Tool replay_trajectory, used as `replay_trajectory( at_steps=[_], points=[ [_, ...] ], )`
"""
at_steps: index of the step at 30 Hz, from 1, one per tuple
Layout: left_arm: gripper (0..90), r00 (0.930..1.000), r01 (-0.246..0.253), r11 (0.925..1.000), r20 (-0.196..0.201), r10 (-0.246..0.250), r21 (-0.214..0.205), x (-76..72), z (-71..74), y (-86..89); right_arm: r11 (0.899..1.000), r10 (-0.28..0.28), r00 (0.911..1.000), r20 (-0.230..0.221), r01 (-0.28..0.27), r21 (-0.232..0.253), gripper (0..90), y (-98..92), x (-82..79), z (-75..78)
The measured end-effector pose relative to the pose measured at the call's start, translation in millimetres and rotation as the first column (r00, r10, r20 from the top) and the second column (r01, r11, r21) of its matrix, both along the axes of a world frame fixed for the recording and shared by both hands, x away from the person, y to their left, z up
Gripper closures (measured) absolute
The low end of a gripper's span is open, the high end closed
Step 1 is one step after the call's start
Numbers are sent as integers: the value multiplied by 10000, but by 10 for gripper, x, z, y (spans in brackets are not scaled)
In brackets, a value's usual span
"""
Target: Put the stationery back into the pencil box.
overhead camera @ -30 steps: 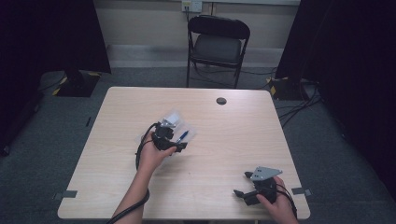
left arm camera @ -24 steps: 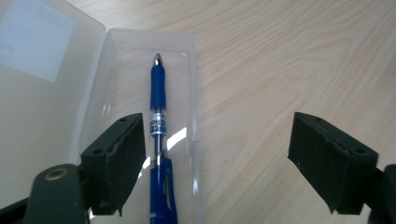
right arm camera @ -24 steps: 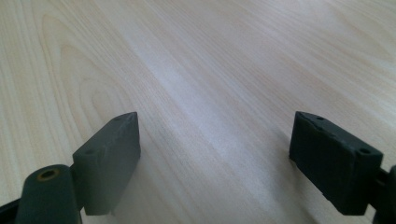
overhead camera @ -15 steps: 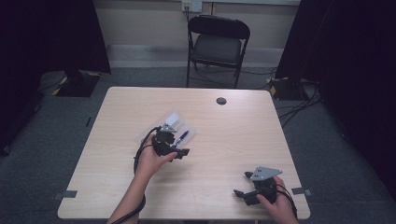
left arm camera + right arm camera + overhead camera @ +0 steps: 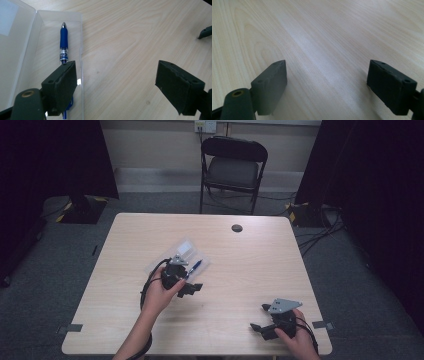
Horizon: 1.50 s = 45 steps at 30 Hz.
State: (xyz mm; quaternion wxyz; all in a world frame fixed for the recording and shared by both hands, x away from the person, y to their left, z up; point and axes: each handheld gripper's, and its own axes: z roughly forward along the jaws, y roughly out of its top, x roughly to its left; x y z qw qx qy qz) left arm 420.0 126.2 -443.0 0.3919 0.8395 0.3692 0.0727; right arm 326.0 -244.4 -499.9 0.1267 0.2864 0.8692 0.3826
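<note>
Blue pen point(image 5: 63, 41) lies in the open clear case point(image 5: 47, 30), left of table point(image 5: 240, 270) centre.

Left gripper point(image 5: 115, 82) hangs over the case edge, jaws wide, holding nothing, likely lining up on the pen. Right gripper point(image 5: 327, 85) also spread and empty, parked low at the near right corner, out of the way.

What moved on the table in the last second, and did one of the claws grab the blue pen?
The left claw drew back a little toward the person, away from the clear case. It grabbed nothing: its jaws stand wide open, and the blue pen lies in the case in front of them. The right claw stayed open near the table's front right corner. The case and the small dark disc did not move.
</note>
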Motion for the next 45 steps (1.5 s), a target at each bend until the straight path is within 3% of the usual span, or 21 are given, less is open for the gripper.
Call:
replay_trajectory(
  at_steps=[6,7,17,20,22,27,30,32,34,35,37,38,45],
  points=[
    [176,10000,73,9998,0,-73,-166,-72,39,33,10000,8,10000,3,-8,-6,156,-1,0,0],
    [176,9998,200,9998,34,-200,-4,-97,51,58,10000,13,10000,5,-13,-8,156,-1,1,0],
    [178,9997,221,9997,40,-221,64,-195,41,126,10000,4,10000,2,-4,-2,156,0,0,0],
    [179,9998,180,9997,39,-179,-170,-219,33,137,10000,2,10000,1,-2,-2,156,0,0,0],
    [179,9996,285,9996,76,-285,31,-241,47,163,10000,4,10000,2,-4,0,156,0,0,0],
    [181,9996,255,9995,138,-252,-184,-300,72,212,10000,2,10000,3,-2,-2,156,0,0,0],
    [181,9993,354,9994,119,-353,-8,-316,68,258,10000,4,10000,3,-4,-4,156,0,0,0],
    [181,9999,145,9997,92,-144,-175,-337,48,273,10000,1,10000,1,-1,-1,156,0,0,0],
    [181,9997,239,9997,86,-239,37,-340,51,299,10000,0,10000,2,0,-1,156,0,0,0],
    [182,10000,82,9996,23,-82,-252,-364,34,317,10000,2,10000,4,-2,-3,156,0,0,0],
    [181,9998,186,9998,90,-185,-71,-377,33,352,10000,5,10000,5,-5,-4,156,0,0,0],
    [181,9999,98,9997,90,-96,-217,-389,28,356,10000,5,10000,5,-5,-6,156,0,0,0],
    [181,10000,37,10000,64,-37,-76,-439,52,463,10000,2,10000,2,-2,-2,156,0,0,0]
  ],
)
